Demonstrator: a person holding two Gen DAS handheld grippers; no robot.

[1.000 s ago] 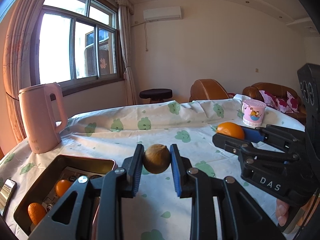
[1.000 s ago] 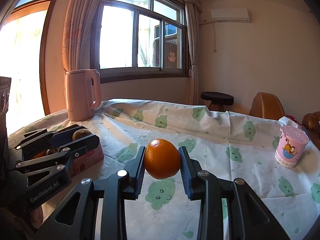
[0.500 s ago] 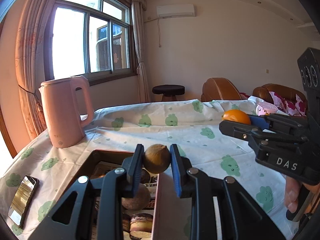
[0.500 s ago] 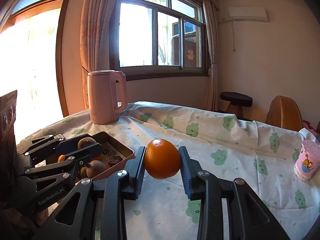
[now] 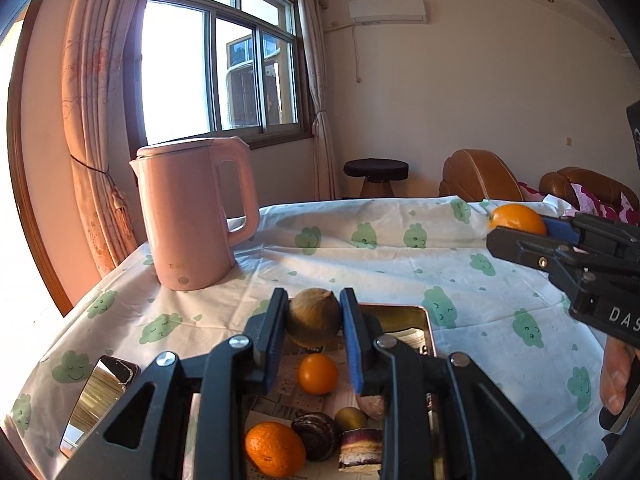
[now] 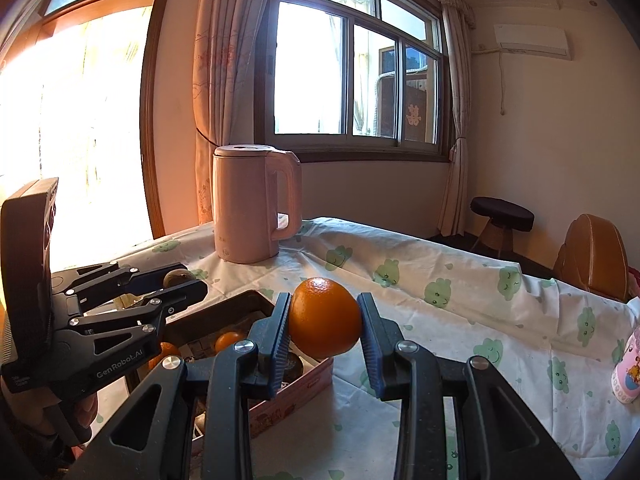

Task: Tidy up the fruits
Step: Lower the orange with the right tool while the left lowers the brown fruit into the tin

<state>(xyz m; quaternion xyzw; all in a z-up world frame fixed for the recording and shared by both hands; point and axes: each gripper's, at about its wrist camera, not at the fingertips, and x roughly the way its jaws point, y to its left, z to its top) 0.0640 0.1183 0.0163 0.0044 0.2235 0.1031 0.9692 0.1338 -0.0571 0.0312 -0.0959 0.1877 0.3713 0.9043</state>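
Sunlit cloth [image 5: 360, 264] with green cloud prints covers the table, where the left gripper [image 5: 314, 322] clamps a brown fruit [image 5: 314, 316] above the near tin [image 5: 426, 322], which holds small oranges [image 5: 317, 373] and other fruit. To its right, the right gripper [image 6: 324, 328] pinches an orange [image 6: 324, 322] over the tin's right edge. Farther left stands a pink kettle [image 5: 192, 216], before the window [image 5: 220, 68].
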